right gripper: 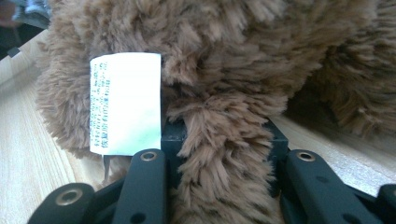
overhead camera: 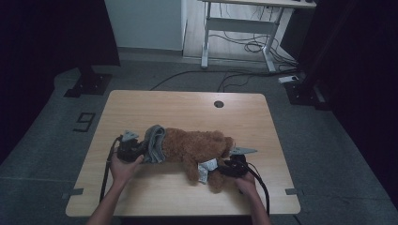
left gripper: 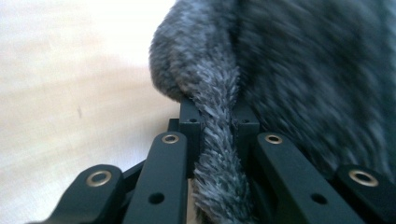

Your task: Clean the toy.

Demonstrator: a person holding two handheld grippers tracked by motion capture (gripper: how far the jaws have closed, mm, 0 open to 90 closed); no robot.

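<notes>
A brown plush toy [overhead camera: 192, 147] lies on its side across the wooden table [overhead camera: 187, 108]. A grey fuzzy garment [overhead camera: 155, 143] wraps its left end. My left gripper [overhead camera: 136, 150] is at that end, shut on a fold of the grey garment [left gripper: 215, 140] that runs between the jaws of the left gripper [left gripper: 217, 121]. My right gripper [overhead camera: 225, 168] is at the toy's lower right, beside a white label [overhead camera: 206, 169]. In the right gripper view, the right gripper [right gripper: 219, 130] is shut on a tuft of the brown plush toy [right gripper: 224, 56], just right of the white label [right gripper: 125, 109].
A round cable hole [overhead camera: 218, 103] sits near the table's far edge. Bare tabletop lies ahead of and behind the toy. Beyond the table are a white desk frame [overhead camera: 239, 28], floor cables [overhead camera: 253, 47] and black stand bases at left [overhead camera: 89, 82] and right [overhead camera: 305, 89].
</notes>
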